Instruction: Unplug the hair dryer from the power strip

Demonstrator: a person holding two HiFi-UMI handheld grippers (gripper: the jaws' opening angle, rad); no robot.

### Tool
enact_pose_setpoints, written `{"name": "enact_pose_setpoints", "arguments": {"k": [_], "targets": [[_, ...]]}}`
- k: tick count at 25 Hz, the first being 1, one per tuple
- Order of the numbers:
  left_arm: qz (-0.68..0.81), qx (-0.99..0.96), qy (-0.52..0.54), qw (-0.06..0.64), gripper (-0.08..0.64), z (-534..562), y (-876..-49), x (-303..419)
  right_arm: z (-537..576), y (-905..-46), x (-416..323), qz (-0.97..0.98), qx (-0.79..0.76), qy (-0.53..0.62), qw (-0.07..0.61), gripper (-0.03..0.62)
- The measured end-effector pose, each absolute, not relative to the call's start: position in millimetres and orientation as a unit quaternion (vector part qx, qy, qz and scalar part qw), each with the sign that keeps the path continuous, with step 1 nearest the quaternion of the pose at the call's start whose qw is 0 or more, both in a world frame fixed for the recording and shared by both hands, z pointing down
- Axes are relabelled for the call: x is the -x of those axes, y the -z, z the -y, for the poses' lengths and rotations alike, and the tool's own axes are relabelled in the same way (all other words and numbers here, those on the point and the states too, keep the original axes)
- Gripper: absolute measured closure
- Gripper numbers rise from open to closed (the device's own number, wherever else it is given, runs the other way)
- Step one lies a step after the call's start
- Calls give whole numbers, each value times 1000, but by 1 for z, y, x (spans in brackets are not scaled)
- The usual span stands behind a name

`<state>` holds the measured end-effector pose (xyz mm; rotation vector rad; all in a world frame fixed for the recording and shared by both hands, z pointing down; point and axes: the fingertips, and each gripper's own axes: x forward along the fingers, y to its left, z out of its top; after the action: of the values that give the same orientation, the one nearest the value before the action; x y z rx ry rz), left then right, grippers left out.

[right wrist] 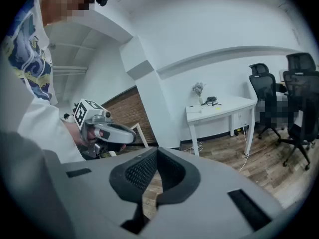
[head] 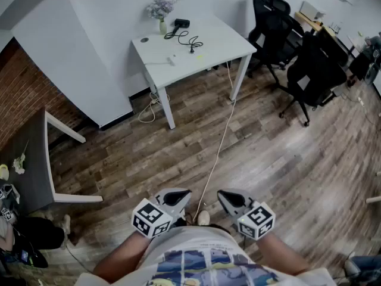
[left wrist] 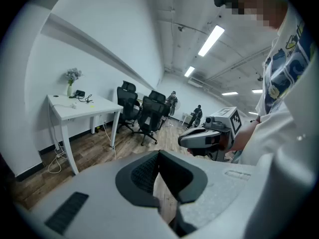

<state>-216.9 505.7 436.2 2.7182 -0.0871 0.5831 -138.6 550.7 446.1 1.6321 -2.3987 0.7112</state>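
Observation:
A black hair dryer [head: 181,23] lies at the back of a white table [head: 220,40] far ahead of me. Its black cord [head: 189,40] curls toward a small white power strip [head: 174,59] near the table's front edge. Whether the plug sits in the strip is too small to tell. Both grippers are held close to my body, well short of the table. My left gripper [head: 183,192] [left wrist: 159,156] and right gripper [head: 221,194] [right wrist: 157,151] are both shut with nothing between their jaws. The table [left wrist: 82,106] [right wrist: 219,108] shows small in both gripper views.
A vase of flowers [head: 161,11] stands beside the dryer. Black office chairs [head: 312,70] crowd the right. A white cable [head: 217,154] runs over the wooden floor from the table toward my feet. A grey table [head: 36,159] and a brick wall [head: 18,94] stand at the left.

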Motion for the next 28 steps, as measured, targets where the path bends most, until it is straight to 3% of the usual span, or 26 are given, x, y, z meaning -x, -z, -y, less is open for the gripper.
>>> {"name": "enact_pose_setpoints", "arguments": {"k": [16,17,18,20,28], "targets": [[30,-963,-198,180,557,-485,-443,157,-530,-460,86,801,-549,-231,65,582],[26,-963,-197,181,557,-477,-446,154,-521,-462,84,801,-548,-232,65,504],[23,-963,-195,182,558,-467,-448,150,-511,-463,81,801,-548,-233,64,471],[16,-964,-192,185,558,-445,-453,143,-488,-467,73,797,-553,-234,65,512],[-9,-968,-167,188,558,-318,-434,123,-364,-444,48,781,-573,-227,101,508]]}}
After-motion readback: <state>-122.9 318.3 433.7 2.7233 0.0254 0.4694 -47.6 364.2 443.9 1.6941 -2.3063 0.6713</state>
